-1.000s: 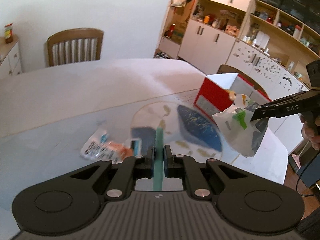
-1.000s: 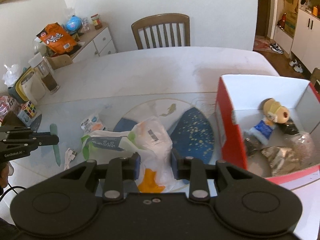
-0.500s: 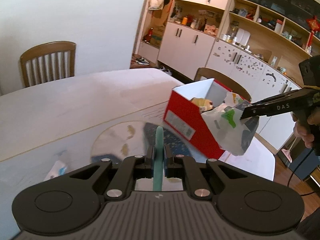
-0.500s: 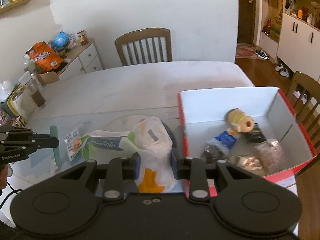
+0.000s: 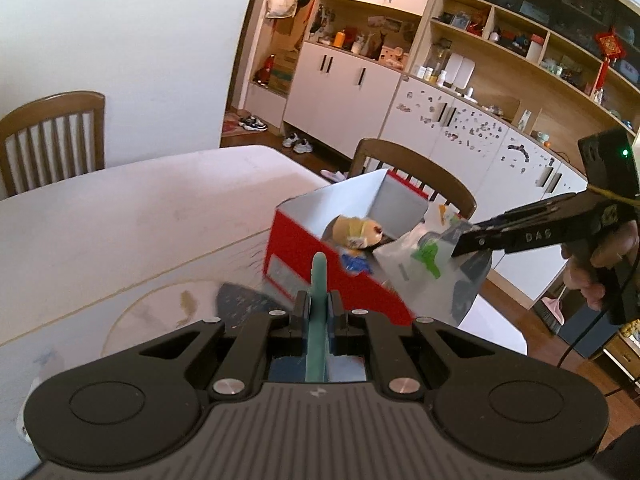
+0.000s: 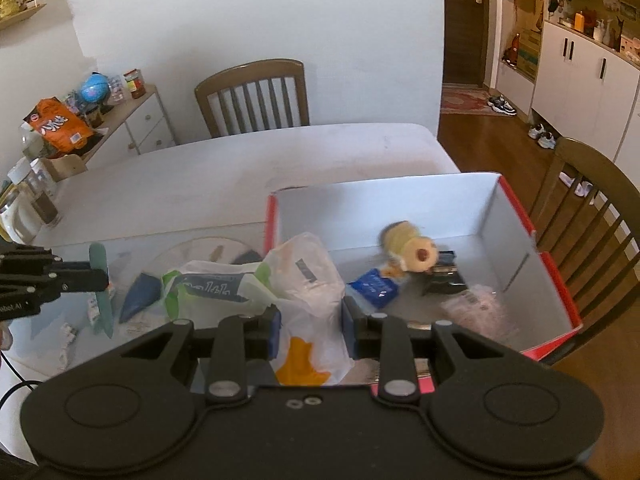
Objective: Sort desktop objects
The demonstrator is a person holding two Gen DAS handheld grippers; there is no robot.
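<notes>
Your right tool [image 6: 308, 330] is clamped on a crumpled white plastic bag [image 6: 298, 280] with green and orange print; your left tool [image 5: 318, 310] pinches a flat teal stick [image 5: 319, 280] near the red box [image 5: 304, 258].

Left wrist view: rides its own hand-held gripper, looks down across the surface [image 5: 120, 216] toward wall cupboards, red box [image 5: 304, 256] close ahead. Right wrist view: same kind of mount, faces the far chair [image 6: 256, 96], box directly below. Shared: the box, surface, each other's hand-held gripper.
</notes>
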